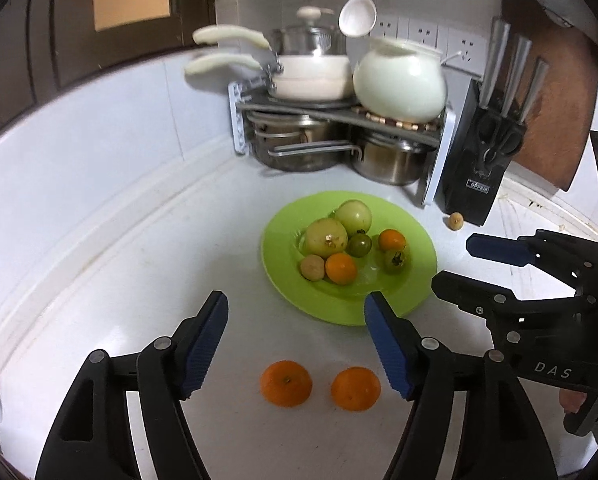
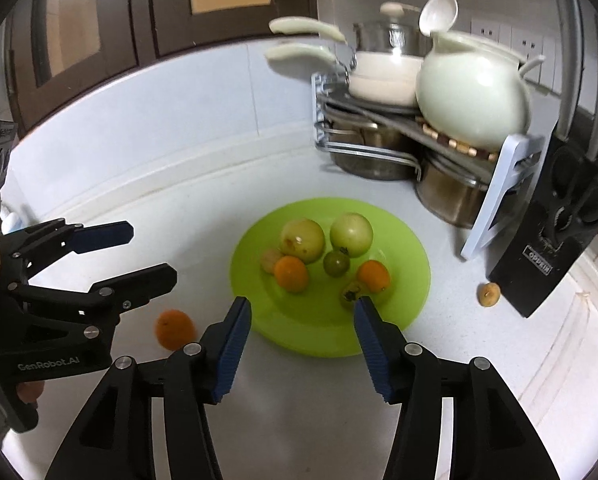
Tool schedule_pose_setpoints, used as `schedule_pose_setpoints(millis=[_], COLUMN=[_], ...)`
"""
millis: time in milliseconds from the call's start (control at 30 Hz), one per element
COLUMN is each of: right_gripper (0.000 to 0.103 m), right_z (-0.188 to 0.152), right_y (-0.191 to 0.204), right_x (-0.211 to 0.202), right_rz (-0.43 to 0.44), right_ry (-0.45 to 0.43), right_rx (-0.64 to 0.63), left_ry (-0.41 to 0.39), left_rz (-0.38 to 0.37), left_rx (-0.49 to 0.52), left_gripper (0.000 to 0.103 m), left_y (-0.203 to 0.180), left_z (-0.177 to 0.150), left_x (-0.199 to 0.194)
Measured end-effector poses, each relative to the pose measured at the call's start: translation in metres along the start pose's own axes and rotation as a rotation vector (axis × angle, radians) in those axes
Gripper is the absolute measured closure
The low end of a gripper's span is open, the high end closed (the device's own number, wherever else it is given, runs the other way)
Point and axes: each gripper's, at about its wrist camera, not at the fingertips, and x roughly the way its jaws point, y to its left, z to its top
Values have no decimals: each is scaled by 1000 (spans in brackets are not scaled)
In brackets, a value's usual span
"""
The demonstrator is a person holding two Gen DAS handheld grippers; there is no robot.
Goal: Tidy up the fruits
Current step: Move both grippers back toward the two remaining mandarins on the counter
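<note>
A green plate [image 1: 415, 280] [image 2: 411, 304] on the white counter holds several fruits: two pale green ones [image 1: 326, 237], small oranges [image 1: 341, 268] and green tomatoes. Two oranges [image 1: 286, 383] [image 1: 355, 388] lie on the counter in front of the plate, between my left gripper's fingers. My left gripper [image 1: 297, 304] is open and empty above them; it also shows in the right wrist view [image 2: 151, 252]. My right gripper [image 2: 303, 308] is open and empty at the plate's near rim; it also shows in the left wrist view [image 1: 451, 260]. One orange [image 2: 175, 329] shows in the right wrist view.
A small tan fruit [image 1: 455, 221] [image 2: 489, 294] lies beside a black knife block [image 1: 479, 168]. A pot rack [image 1: 339, 120] with pans, steel pots and a white jar stands in the back corner. A wooden board leans at the right.
</note>
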Motion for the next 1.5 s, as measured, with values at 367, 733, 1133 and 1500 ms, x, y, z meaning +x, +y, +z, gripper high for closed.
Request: schedule_pose_setpoints(millis=[367, 733, 1133, 1500], right_gripper=[44, 45, 45, 45], right_z=[-12, -30, -57, -64], right_y=[42, 75, 84, 85], right_x=[-27, -10, 29, 49], right_rz=[-2, -4, -13, -9], right_ry=[-62, 4, 147, 181], right_rx=[-29, -72, -74, -96], left_ry=[-52, -27, 33, 60], left_rz=[43, -29, -145, -223], left_rx=[66, 180, 336, 382], left_gripper=[29, 29, 29, 36], left_y=[21, 32, 31, 26], left_z=[-29, -61, -82, -83], left_x=[-35, -26, 19, 51])
